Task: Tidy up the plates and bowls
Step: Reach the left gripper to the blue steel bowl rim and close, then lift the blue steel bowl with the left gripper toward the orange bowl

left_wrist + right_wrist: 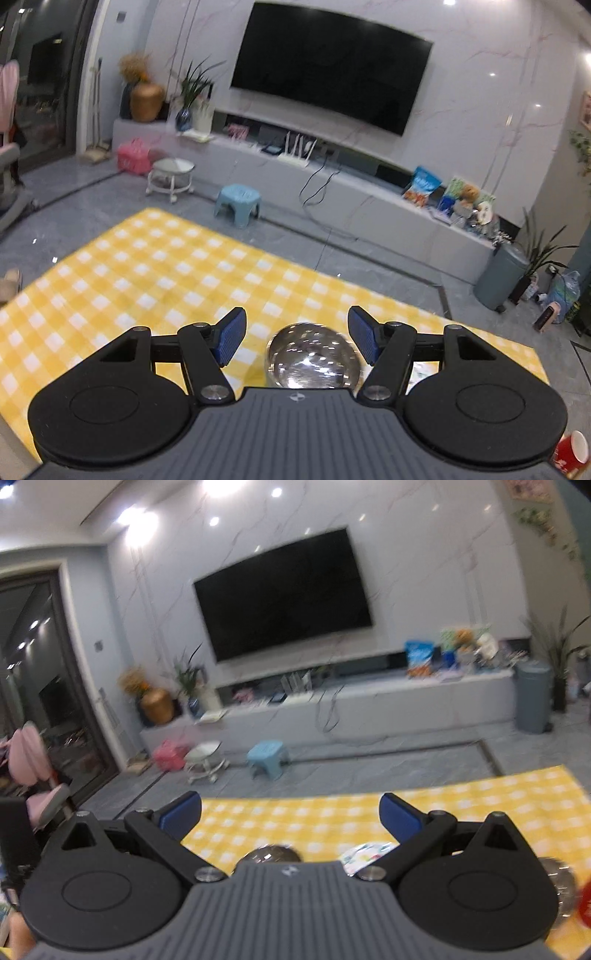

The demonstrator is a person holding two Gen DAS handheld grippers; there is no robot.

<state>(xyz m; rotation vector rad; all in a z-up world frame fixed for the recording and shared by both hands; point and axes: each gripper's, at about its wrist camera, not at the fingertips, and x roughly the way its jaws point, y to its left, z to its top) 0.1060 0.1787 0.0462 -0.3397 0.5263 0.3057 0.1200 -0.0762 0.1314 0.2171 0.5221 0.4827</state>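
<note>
Left wrist view: left gripper (297, 332) spread wide, empty, above a steel bowl (312, 360) on the yellow checked cloth (147, 266), near edge.

Right wrist view: right gripper (290, 816) spread, empty; same bowl (271, 853) just below, mostly hidden.

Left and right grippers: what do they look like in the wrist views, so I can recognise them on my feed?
The left gripper and the right gripper look alike: a grey ribbed body with a small round logo, two black round-lobed side plates, black linkage arms with silver bolts, and two fingers faced with blue pads, ridged in the left view. No cable, sleeve or hand shows in either view.
</note>
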